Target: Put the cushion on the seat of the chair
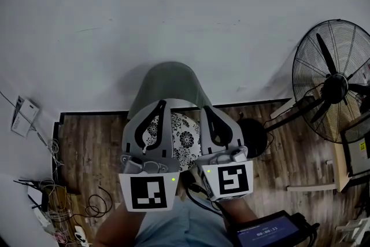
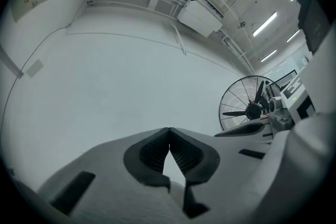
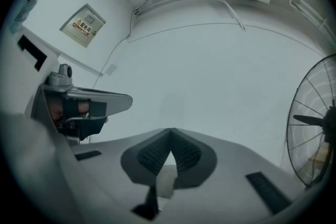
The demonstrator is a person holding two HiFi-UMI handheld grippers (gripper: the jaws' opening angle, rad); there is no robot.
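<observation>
Cushion: the patterned cushion [image 1: 186,139] lies on the seat, at 6 o'clock from the grey chair [image 1: 170,81] back; its edges are partly hidden by the tools.
Left gripper [image 2: 168,132]: jaws pressed tip to tip, nothing between them.
Right gripper [image 3: 170,134]: likewise closed and empty.
Position: both are held level above the seat, side by side.
Step, as judged: placement looks done; a check of fit remains.
Recommended: draw both tools back toward 6 o'clock without snagging the fabric; nudge any overhanging corner.
Hazard: fan [image 1: 335,81] at 3 o'clock.
</observation>
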